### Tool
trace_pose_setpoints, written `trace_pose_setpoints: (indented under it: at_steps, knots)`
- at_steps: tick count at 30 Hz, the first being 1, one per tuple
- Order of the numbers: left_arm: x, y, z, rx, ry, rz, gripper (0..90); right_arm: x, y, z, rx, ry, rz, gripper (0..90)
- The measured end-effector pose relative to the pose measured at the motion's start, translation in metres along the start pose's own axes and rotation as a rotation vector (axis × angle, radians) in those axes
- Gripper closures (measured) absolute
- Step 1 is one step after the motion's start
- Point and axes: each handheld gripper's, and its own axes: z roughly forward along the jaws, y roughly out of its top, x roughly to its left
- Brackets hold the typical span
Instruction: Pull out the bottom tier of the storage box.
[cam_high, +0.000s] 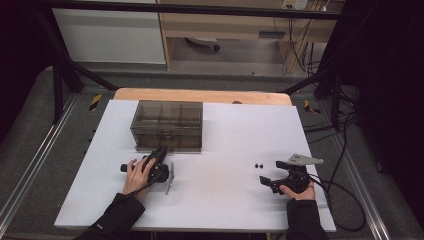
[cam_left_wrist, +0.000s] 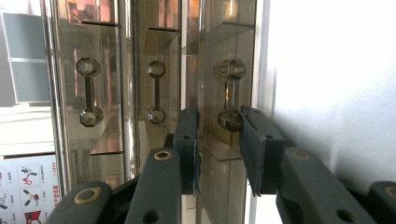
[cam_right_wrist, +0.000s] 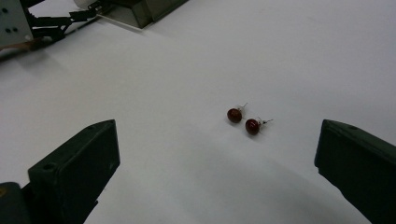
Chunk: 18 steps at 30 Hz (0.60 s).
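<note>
At the front face of the smoked drawer box (cam_high: 167, 125), left gripper (cam_left_wrist: 218, 126): jaws part-closed either side of the lowest drawer handle (cam_left_wrist: 229, 95), the nearest of three knobbed bar pulls; whether the pads press on the bar cannot be told. The left hand (cam_high: 136, 172) holds this gripper rolled onto its side, just in front of the box. Step judged in hand: drawing that drawer open. To do it well, the pads should meet on the slim bar between the two faceted knobs, not on a knob, and the pull should run straight out from the box front, slowly, since the light box may slide on the white table (cam_high: 220, 210).

Right gripper (cam_right_wrist: 215, 154): jaws spread wide, nothing between the pads, well to the right of the box and nearer the person. Two dark red stud earrings (cam_right_wrist: 243, 120) lie close together on the table just ahead of it, well apart from the box. Judged next: pick one by its bead once the drawer stands open
</note>
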Motion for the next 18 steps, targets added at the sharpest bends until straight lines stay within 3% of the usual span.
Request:
trace_pose_setpoints:
  at_steps: [18]
  knots:
    - [-0.0026, -0.0003, -0.0075, -0.015, -0.002, -0.001, 68.6, 0.0, -0.0001, 0.0001, -0.001, -0.002, 0.0, 0.6]
